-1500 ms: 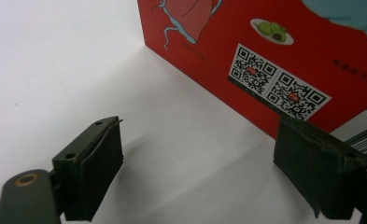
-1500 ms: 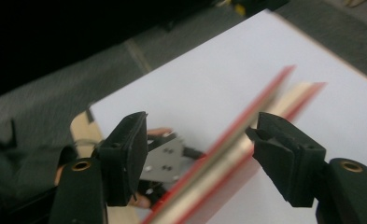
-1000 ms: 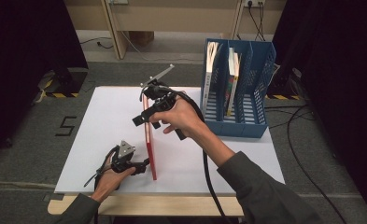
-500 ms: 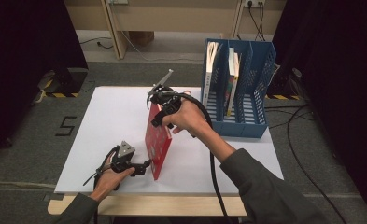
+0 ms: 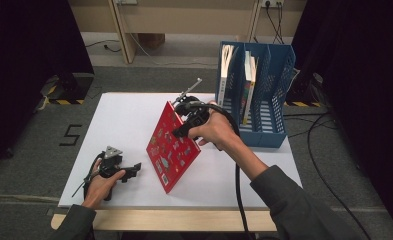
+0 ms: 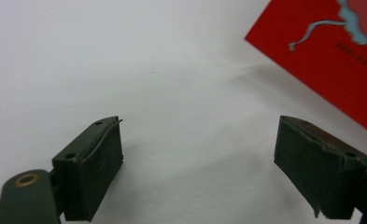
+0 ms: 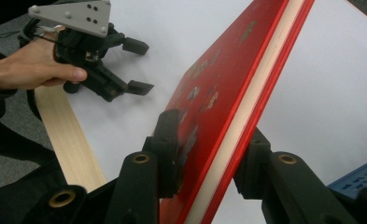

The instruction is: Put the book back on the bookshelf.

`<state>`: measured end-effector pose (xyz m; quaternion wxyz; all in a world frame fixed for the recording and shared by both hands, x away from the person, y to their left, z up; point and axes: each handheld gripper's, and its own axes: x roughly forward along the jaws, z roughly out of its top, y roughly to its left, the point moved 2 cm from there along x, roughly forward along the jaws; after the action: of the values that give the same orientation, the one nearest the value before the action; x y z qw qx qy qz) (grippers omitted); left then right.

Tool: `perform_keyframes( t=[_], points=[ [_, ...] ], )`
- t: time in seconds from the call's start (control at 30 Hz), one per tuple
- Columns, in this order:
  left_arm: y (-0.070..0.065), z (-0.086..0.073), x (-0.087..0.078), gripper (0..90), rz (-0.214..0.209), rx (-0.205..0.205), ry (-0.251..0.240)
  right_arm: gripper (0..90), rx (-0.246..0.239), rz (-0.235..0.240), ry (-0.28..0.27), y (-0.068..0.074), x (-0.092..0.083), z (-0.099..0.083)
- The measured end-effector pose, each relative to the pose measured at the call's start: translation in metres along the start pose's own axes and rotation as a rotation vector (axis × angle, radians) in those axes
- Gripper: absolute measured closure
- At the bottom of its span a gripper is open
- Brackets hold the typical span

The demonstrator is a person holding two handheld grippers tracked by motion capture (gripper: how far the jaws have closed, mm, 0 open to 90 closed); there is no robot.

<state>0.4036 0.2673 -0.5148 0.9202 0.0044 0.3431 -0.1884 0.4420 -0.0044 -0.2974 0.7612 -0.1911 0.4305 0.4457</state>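
A red picture book (image 5: pixel 173 150) stands tilted on the white table (image 5: pixel 124 120), its lower edge on the surface and its illustrated cover facing up and left. My right gripper (image 5: pixel 180 131) is shut on its raised upper part. In the right gripper view the pads (image 7: pixel 169 140) clamp both covers of the book (image 7: pixel 228 93); these jaws have just been closing. My left gripper (image 5: pixel 132 171) rests left of the book, open, its jaws having just been opening with nothing between them (image 6: pixel 200 172). A corner of the book (image 6: pixel 330 60) lies beyond them.
A blue file rack (image 5: pixel 269 100) holding a few upright books stands at the table's right rear, close behind my right hand. A wooden strip (image 5: pixel 174 220) runs along the front edge. Cables trail on the floor at the right.
The book went from upright on its edge to leaning with its cover showing. My left gripper let go and drew back to the left. My right gripper closed on the book and shifted right.
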Motion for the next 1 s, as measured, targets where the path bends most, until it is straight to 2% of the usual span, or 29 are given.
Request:
perform_keyframes(
  t=[0.23, 0.47, 0.63, 0.67, 0.83, 1.0],
  points=[
    [-0.001, 0.000, 0.001, 14.7, -0.009, 0.011, 0.004, 73.2, -0.022, 0.003, -0.024, -0.001, -0.014, -0.003],
    [0.000, 0.000, 0.001, 14.6, -0.012, 0.008, 0.002, 79.0, -0.033, -0.031, -0.016, -0.007, -0.032, -0.012],
    [0.000, 0.000, 0.001, 14.4, -0.013, 0.010, 0.003, 78.8, -0.046, -0.106, 0.041, -0.018, -0.041, -0.024],
    [0.000, 0.000, 0.001, 14.4, -0.013, 0.009, 0.002, 78.8, -0.026, -0.099, 0.035, -0.020, -0.044, -0.027],
    [-0.001, 0.000, 0.002, 14.1, -0.012, 0.009, 0.002, 79.1, 0.006, -0.079, 0.004, -0.025, -0.060, -0.037],
    [-0.001, 0.000, 0.002, 14.0, -0.013, 0.013, 0.004, 79.0, 0.005, -0.076, 0.020, -0.025, -0.058, -0.041]
  ],
)
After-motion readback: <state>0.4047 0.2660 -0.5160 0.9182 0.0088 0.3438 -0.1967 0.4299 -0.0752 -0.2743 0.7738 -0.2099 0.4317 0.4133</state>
